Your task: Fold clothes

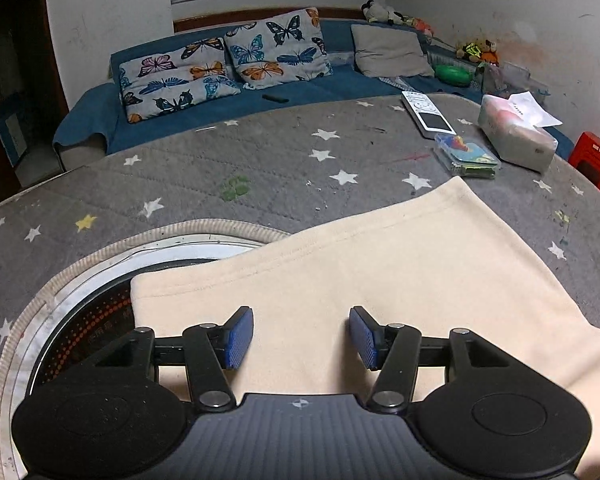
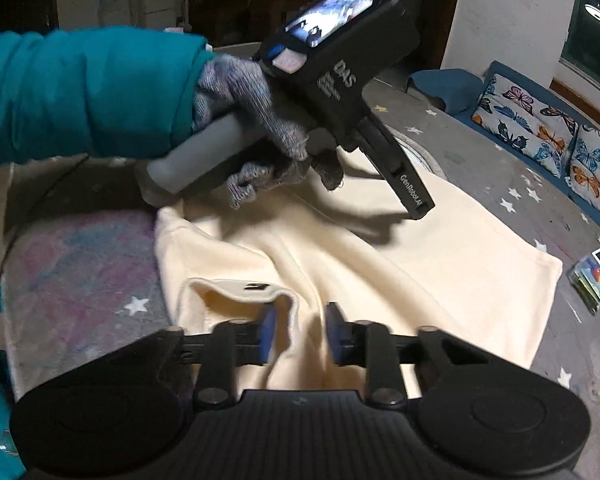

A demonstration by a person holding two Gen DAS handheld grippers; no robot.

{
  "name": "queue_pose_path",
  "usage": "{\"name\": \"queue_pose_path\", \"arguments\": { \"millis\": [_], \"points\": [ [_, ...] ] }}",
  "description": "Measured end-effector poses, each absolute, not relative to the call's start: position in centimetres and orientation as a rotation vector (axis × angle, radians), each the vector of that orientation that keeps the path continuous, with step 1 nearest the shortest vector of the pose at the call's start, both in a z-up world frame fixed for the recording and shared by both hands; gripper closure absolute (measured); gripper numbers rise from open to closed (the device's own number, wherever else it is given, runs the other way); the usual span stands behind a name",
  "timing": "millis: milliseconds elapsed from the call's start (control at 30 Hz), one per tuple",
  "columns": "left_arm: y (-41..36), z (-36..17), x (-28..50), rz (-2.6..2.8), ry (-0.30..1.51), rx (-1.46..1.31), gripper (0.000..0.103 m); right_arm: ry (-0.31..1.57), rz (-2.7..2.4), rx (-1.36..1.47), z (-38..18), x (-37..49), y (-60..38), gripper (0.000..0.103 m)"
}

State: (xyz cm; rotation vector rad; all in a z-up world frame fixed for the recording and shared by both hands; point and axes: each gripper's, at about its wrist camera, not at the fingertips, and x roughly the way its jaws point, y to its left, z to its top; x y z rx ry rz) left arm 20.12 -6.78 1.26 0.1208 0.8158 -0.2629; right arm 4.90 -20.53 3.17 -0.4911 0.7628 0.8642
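Note:
A cream garment (image 1: 380, 272) lies spread on the grey star-patterned table cover (image 1: 260, 160). My left gripper (image 1: 302, 336) hovers over its near part with blue pads wide apart and nothing between them. In the right wrist view a gloved hand in a teal sleeve (image 2: 80, 92) holds the left gripper (image 2: 420, 208) above the garment (image 2: 400, 248). My right gripper (image 2: 302, 334) is at the neck opening (image 2: 240, 292). Its jaws stand a little apart with a raised ridge of cloth between them, and the pads do not visibly press on it.
A round dark hotplate (image 1: 80, 320) is set into the table, and the garment partly covers it. At the far right lie a white remote (image 1: 424, 114), a clear plastic box (image 1: 466, 156) and a tissue pack (image 1: 516, 136). A blue sofa with butterfly pillows (image 1: 220, 68) stands behind.

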Motion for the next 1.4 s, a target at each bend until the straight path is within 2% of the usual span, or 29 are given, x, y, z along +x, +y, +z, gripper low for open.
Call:
{"name": "queue_pose_path", "arguments": {
  "millis": [133,500,567,600,667,933,1133,1333,1400],
  "points": [
    [-6.7,1.3,20.3,-0.265,0.818,0.118,0.045,0.775,0.882,-0.476,3.2,4.6,-20.9,0.101],
    [-6.7,1.0,20.3,-0.261,0.801,0.124,0.040,0.818,0.998,-0.540,3.6,-1.1,-21.3,0.101],
    [-6.6,1.0,20.3,-0.262,0.800,0.124,0.039,0.836,0.991,-0.527,3.3,-1.0,-21.4,0.097],
    [-6.5,1.0,20.2,-0.262,0.800,0.124,0.039,0.841,0.991,-0.522,3.4,-1.1,-21.4,0.090],
    [-6.4,1.3,19.9,-0.244,0.790,0.131,0.039,0.847,0.998,-0.516,3.7,-1.3,-21.6,0.088],
    [-6.6,3.8,14.2,-0.315,0.690,0.149,0.039,0.864,0.901,-0.339,5.9,-1.4,-25.3,0.087],
    [-8.9,3.5,8.1,-0.423,0.670,0.156,0.039,0.844,0.634,-0.224,6.3,-1.6,-30.9,0.086],
    [-11.2,2.6,3.0,-0.495,0.636,0.200,0.039,0.831,0.260,-0.118,5.3,-1.5,-38.9,0.079],
    [-11.8,2.6,2.0,-0.513,0.635,0.202,0.040,0.823,0.133,-0.073,4.9,-1.5,-41.8,0.074]
  ]
}}
